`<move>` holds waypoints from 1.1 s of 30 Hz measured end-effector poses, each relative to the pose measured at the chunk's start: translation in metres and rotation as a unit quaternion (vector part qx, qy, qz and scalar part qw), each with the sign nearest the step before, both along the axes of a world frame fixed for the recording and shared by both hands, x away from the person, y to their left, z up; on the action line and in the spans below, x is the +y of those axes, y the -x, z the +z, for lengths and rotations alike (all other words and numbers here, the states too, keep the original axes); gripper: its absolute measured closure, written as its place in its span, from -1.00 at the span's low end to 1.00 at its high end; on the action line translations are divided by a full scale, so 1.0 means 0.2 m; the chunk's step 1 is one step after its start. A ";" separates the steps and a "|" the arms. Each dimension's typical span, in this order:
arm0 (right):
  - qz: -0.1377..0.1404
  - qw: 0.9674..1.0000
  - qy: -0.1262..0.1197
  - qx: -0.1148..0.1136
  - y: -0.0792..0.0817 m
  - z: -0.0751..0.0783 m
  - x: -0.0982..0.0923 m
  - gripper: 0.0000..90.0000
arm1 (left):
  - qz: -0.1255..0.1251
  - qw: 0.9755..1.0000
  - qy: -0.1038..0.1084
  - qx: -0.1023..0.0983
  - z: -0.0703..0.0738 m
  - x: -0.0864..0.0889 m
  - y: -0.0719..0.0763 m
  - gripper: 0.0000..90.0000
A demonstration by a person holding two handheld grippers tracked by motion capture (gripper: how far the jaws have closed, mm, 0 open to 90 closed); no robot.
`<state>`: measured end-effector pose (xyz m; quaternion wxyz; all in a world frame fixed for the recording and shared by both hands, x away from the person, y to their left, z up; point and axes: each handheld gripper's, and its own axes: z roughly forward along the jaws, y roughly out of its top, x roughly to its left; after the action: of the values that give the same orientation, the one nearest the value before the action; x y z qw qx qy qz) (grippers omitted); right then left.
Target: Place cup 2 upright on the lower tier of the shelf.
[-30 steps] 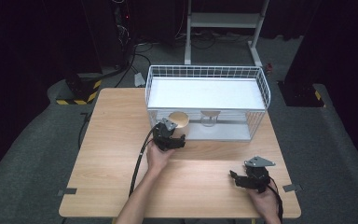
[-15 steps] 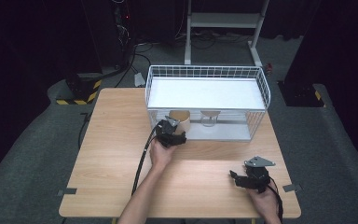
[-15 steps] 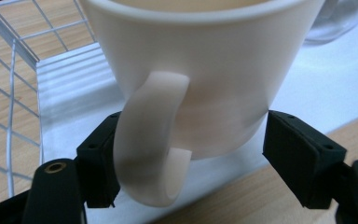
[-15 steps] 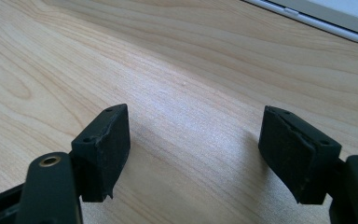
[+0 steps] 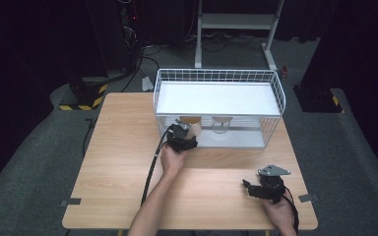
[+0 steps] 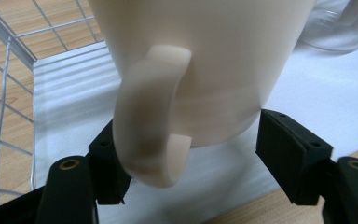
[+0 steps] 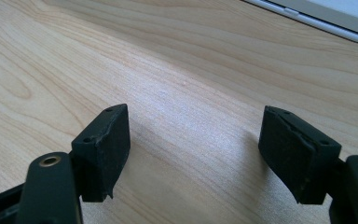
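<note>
While the left gripper (image 5: 184, 137) is held at the near wall of the white wire basket (image 5: 275, 91), a cream ceramic mug (image 6: 200, 56) is seen close up between its jaws in the left gripper view. The mug stands upside down on the white liner (image 6: 70, 93) of the basket, near its front left corner, with its curved handle (image 6: 151, 116) turned toward the camera. The jaws have just been closing around the mug's lower end: the left pad lies against the handle's lower curve, while a narrow gap is left between the right pad and the mug's wall, so a firm grip is not shown. From the high view the mug (image 5: 193, 129) is seen just inside the front wall, partly covered by the gripper, and a clear glass cup (image 5: 221, 125) is set beside it to the right, likewise upside down; its rim (image 6: 335, 28) is glimpsed at the upper right of the left gripper view.

The right gripper (image 5: 253, 189) is rested low over the pale wooden counter (image 5: 123, 147) near its front right corner, well apart from the basket. In the right gripper view its jaws are held about half open with bare wood grain (image 7: 191, 116) between them, and nothing is gripped. A black cable (image 5: 152, 167) is trailed from the left gripper along the forearm toward the counter's near edge.
</note>
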<state>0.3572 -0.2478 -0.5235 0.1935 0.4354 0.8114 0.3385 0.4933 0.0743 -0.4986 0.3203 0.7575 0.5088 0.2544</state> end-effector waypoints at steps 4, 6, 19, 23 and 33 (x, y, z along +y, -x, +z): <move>0.000 1.000 0.000 0.000 0.00 0.00 0.00 -0.44 | 0.010 1.000 0.016 0.008 0.00 -0.01 -0.02 -0.22; 0.000 1.000 0.000 0.000 0.00 0.00 0.00 -0.44 | 0.008 1.000 -0.001 0.003 0.00 0.00 -0.03 -0.20; -0.001 1.000 -0.001 0.000 0.00 0.00 0.00 -0.44 | 0.050 0.999 -0.010 0.009 -0.01 -0.03 -0.06 -0.15; -0.001 1.000 -0.001 0.000 0.00 0.00 0.00 -0.44 | 0.000 1.000 -0.014 0.020 -0.01 -0.01 -0.09 -0.15; -0.002 1.000 -0.001 0.000 0.00 0.00 0.00 -0.44 | -0.003 1.000 0.008 0.026 -0.01 0.00 -0.06 -0.37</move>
<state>0.3570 -0.2478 -0.5236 0.1938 0.4368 0.8105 0.3387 0.5056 0.0747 -0.4998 0.3138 0.7631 0.5165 0.2292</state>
